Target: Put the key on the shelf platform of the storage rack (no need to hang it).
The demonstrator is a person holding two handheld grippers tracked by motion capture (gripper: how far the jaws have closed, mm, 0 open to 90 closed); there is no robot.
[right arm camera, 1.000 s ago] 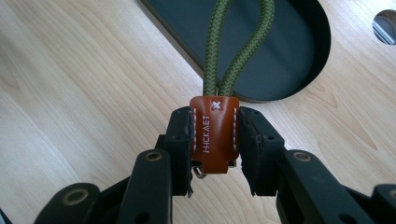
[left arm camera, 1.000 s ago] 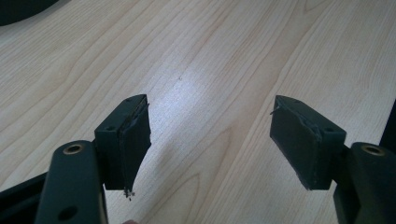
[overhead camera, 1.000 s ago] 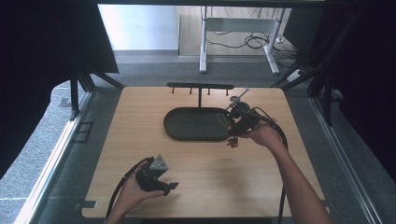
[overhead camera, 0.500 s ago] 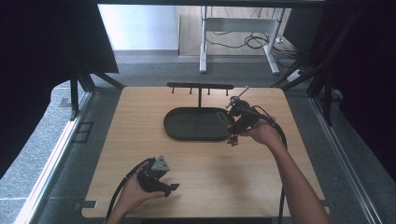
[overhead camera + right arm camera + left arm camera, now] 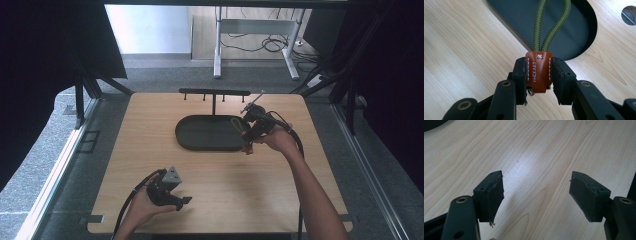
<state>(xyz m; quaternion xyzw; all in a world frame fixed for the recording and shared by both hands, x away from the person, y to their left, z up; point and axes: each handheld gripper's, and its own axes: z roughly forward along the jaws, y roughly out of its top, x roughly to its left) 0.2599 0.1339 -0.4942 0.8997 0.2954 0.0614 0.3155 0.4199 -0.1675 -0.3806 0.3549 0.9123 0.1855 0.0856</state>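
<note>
Right tool pinches brown leather tab of key strap; jaws press tab from both sides; green cord loop stands out ahead of tab, over dark oval tray; grip on stiff tab, judged, leaves loop free to catch peg of black rack behind tray; strap held at tray's right end, above surface. Left tool idle, jaws spread, nothing between; rests low at near edge of surface, out of the way.
</note>
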